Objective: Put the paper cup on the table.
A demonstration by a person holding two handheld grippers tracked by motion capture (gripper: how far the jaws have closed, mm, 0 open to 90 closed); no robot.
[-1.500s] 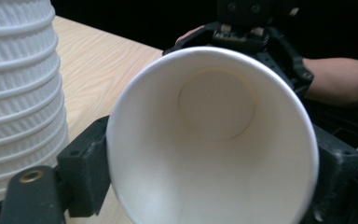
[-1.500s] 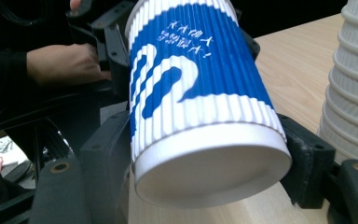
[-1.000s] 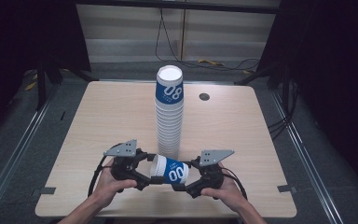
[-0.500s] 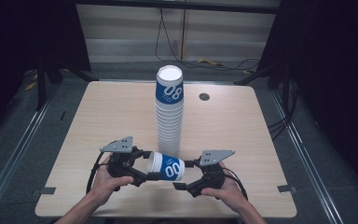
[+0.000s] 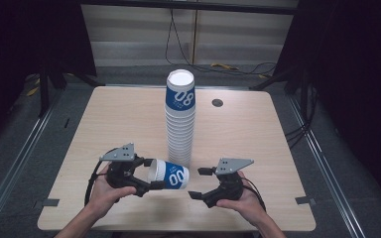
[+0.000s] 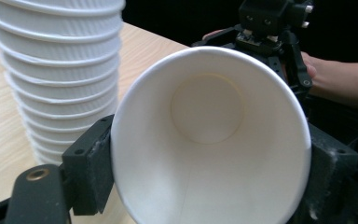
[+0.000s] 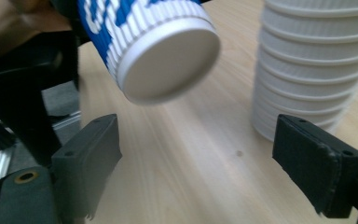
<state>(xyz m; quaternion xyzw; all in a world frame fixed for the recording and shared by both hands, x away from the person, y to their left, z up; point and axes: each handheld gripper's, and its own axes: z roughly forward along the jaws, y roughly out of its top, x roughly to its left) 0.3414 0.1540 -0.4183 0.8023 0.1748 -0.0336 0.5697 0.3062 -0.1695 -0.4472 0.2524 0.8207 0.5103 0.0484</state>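
While the left gripper [image 5: 149,173] clamps the cup [image 5: 168,174] by its rim and the right gripper [image 5: 194,182] has just opened its jaws — nothing between them — a hard squeeze could crush the rim, or the cup could knock the stack [image 5: 180,124].

A blue-and-white ribbed paper cup [image 5: 168,174] lies on its side above the table's near edge, empty, just in front of the tall stack of matching paper cups [image 5: 180,119], which stands upright mid-table.

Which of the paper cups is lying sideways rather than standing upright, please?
The single cup clamped at its rim in the left gripper; its base faces the right gripper. The other cups stand nested in the stack.
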